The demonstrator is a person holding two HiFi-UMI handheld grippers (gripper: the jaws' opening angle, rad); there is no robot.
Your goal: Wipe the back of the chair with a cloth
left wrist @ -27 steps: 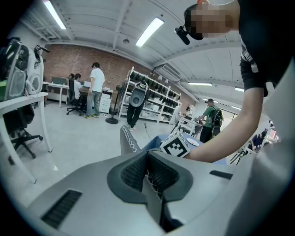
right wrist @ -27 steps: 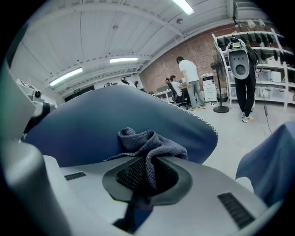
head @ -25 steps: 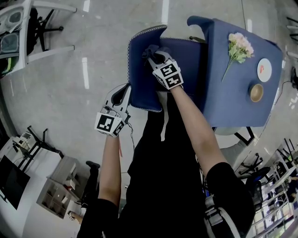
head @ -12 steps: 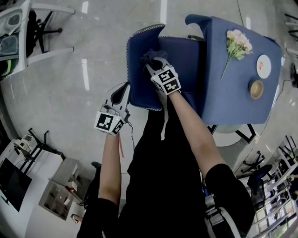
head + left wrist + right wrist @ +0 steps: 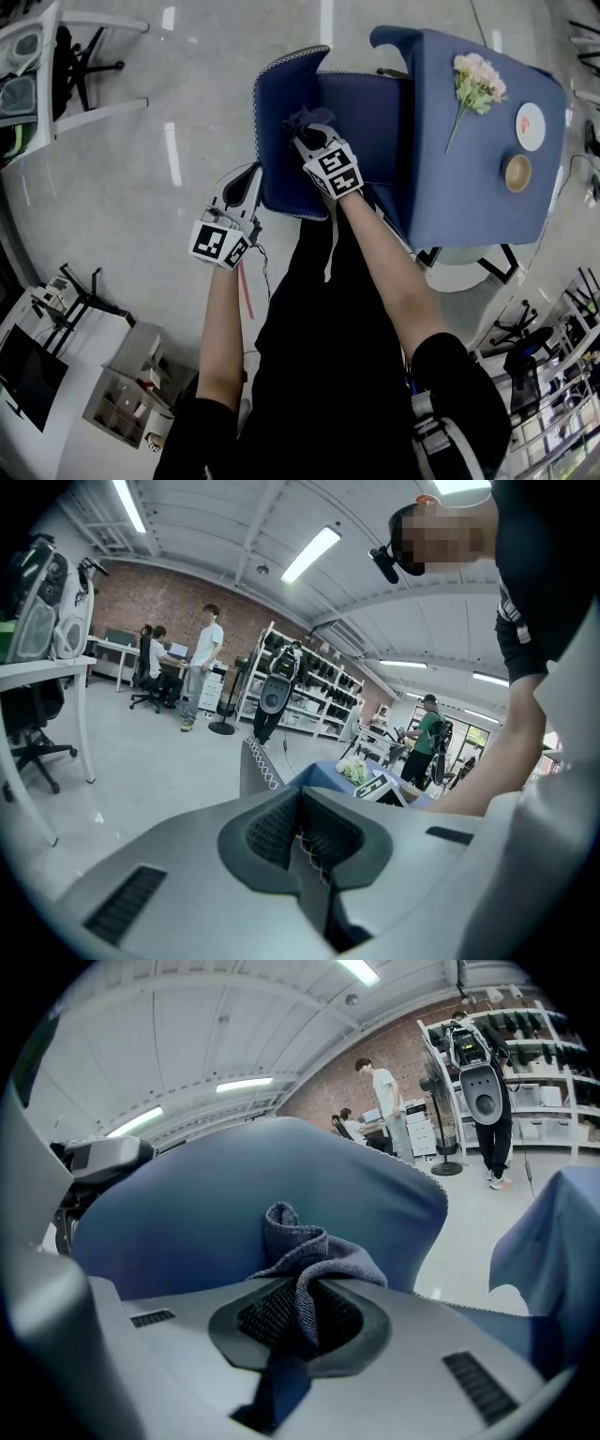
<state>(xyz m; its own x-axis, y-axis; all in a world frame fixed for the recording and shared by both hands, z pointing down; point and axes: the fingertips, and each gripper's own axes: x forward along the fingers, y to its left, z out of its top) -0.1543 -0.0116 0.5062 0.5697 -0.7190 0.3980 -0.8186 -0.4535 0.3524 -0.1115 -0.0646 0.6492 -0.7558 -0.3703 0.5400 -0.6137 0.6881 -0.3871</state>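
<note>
Chair back (image 5: 366,122) — blue, at upper centre of the head view, just left of the draped table (image 5: 469,187). Met near its middle by the right gripper (image 5: 311,131), jaws clamped on a bunched cloth (image 5: 302,117) that touches the fabric. Held at the lower left by the left gripper (image 5: 248,183), jaws closed on the stitched rim (image 5: 256,131), apparently to steady it. Looks like mid-wipe, with much of the surface likely yet to cover. Calls next for dragging the cloth across under even pressure — without loosening the clamp or the hold on the rim.
</note>
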